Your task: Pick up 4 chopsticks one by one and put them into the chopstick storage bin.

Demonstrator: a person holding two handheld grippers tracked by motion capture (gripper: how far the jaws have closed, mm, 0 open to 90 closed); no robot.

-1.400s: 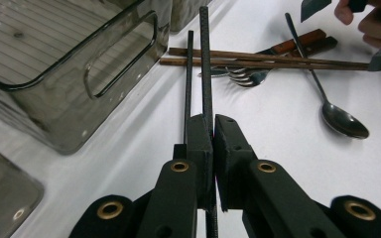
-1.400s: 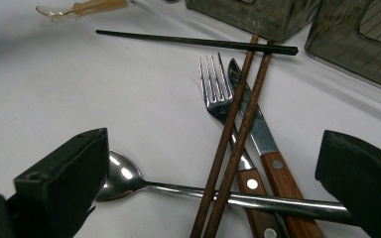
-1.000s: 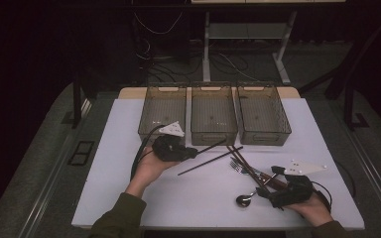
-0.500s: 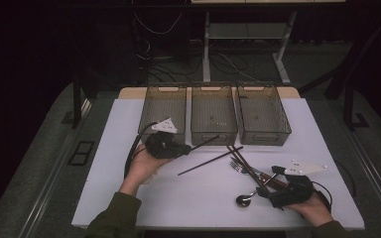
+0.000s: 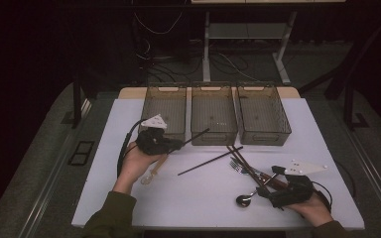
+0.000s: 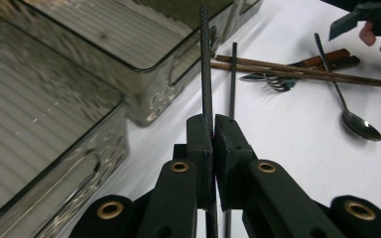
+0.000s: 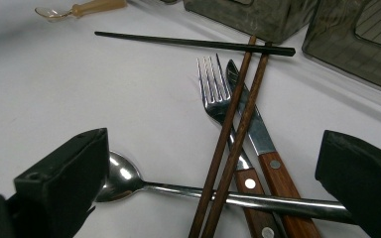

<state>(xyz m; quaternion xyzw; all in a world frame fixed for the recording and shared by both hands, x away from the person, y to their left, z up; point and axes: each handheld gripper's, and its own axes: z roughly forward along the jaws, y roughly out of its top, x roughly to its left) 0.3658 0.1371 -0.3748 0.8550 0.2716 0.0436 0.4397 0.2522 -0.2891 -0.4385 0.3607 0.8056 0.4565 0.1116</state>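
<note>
The left gripper (image 5: 178, 144) was clamped on a black chopstick (image 6: 206, 74), its jaws pressed together on the stick, which pointed toward the middle bin (image 5: 213, 133) of three smoky plastic bins at the far edge of the white table (image 5: 188, 198). The stick's tip hung at that bin's near wall, not yet inside. All three bins appeared empty, so sorting was judged barely begun.

The right gripper (image 5: 270, 191) rested low at the table's near right with its jaws wide apart, gripping nothing, straddling the handle of a metal spoon (image 7: 124, 179).

Left on the table: a second black chopstick (image 5: 209, 163), two brown wooden chopsticks (image 7: 230, 141) crossed over a fork (image 7: 216, 99) and a wood-handled knife (image 7: 258, 144), the metal spoon, and a pale plastic spoon (image 5: 151, 173) beside the left hand (image 5: 139, 161).

The left gripper view confirmed the pinch on the stick, which the high view left indistinct. The right gripper view separated the stacked cutlery, a tangle from above. The high view alone gave the bin row and the stick's place relative to it.
</note>
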